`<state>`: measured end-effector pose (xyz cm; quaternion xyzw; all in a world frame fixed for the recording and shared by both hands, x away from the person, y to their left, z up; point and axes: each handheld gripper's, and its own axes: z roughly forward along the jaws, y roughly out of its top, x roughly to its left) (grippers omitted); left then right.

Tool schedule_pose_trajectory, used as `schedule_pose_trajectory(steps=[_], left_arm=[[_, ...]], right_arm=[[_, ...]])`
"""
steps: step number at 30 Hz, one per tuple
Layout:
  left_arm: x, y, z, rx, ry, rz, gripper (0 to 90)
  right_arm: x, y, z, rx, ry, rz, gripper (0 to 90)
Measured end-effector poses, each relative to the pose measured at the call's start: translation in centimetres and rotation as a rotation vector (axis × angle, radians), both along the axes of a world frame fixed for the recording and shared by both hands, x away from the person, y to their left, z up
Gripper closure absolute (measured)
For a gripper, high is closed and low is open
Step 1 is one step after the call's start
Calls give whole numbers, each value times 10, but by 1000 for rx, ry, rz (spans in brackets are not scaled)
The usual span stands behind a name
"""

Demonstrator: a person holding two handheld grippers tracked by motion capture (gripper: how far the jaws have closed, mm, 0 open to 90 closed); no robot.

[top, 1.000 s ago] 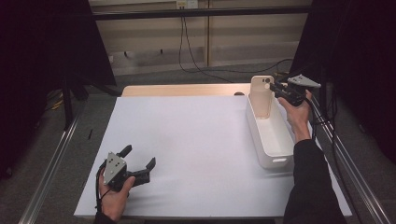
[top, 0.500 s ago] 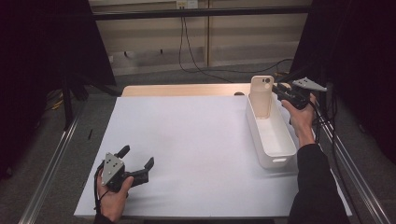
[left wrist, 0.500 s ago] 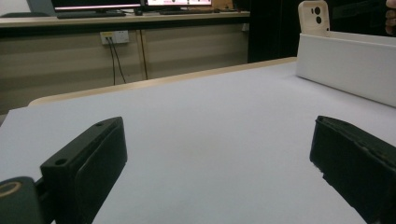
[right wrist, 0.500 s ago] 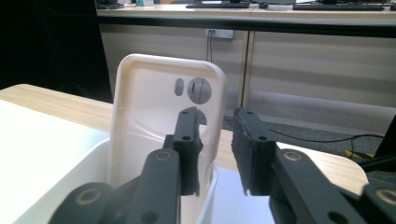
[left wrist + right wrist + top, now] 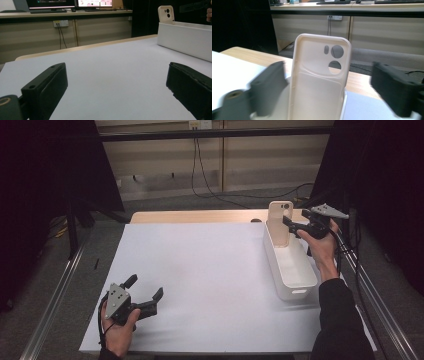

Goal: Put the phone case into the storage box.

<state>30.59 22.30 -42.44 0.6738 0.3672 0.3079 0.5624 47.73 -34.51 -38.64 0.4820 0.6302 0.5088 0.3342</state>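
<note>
High view: your right gripper (image 5: 291,223) sits at the far end of the long white plastic bin (image 5: 292,276), just beside the beige soft-plastic phone case (image 5: 279,222) with the camera cut-outs. The case stands upright in the bin's far end, leaning on the end wall. Your left gripper (image 5: 145,292) rests on the white table sheet (image 5: 210,275) at the near left, well apart from the bin, jaws spread and nothing between them.

Left gripper view: both black jaws stand wide over bare sheet. The bin (image 5: 185,40) and the top of the case (image 5: 166,13) show far off at the right.

Right gripper view: your jaws have just been opening. They now stand wide, one on each side of the case (image 5: 318,82), pads clear of it. The case is between them but not gripped, and it holds upright by itself.

Progress, as I read it: the case is dropped in the bin and released, so placement looks done. What's left is backing the right gripper out without knocking the case over.

Count: one phone case, one bin, two grippers. Nothing else lies on the sheet.
</note>
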Motion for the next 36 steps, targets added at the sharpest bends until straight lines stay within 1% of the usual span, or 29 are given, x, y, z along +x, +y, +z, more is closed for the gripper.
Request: schedule_pose_trajectory(steps=[2,4,6,7,10,13,15,16,18,22,23,26,31,34,36], left_arm=[[0,0,0,-8,1,-1,34],[0,1,1,-1,-3,-1,34],[0,2,1,-2,-2,-2,34],[-1,2,1,-10,-3,0,33],[-2,3,2,-4,1,-2,33],[-3,4,3,-15,4,1,32],[-3,4,2,0,6,6,32],[-3,3,1,-5,11,2,32],[-4,4,1,-1,13,3,32],[-6,6,2,-8,0,6,31],[-7,6,2,-6,2,5,31],[-7,6,2,-7,9,5,31],[-6,5,2,0,13,2,30],[-6,5,2,-2,17,2,30],[-6,5,2,1,16,3,30]], right_arm=[[-1,3,1,-7,-1,1,58],[-3,5,4,-13,-6,3,20],[-5,6,6,-10,-9,10,16],[-7,8,7,-18,-16,7,13],[-13,9,10,-15,-25,2,5],[-19,7,12,-7,-24,-9,7],[-22,5,12,13,-30,-13,7],[-23,3,12,17,-29,-16,7],[-28,2,12,24,-33,-13,7],[-38,2,13,4,-39,-12,6],[-40,2,13,4,-34,-23,7],[-48,1,14,-13,-30,-26,5],[-59,1,15,-31,-38,-28,6],[-65,1,16,-33,-43,-17,6],[-69,2,17,-46,-44,-19,6]])
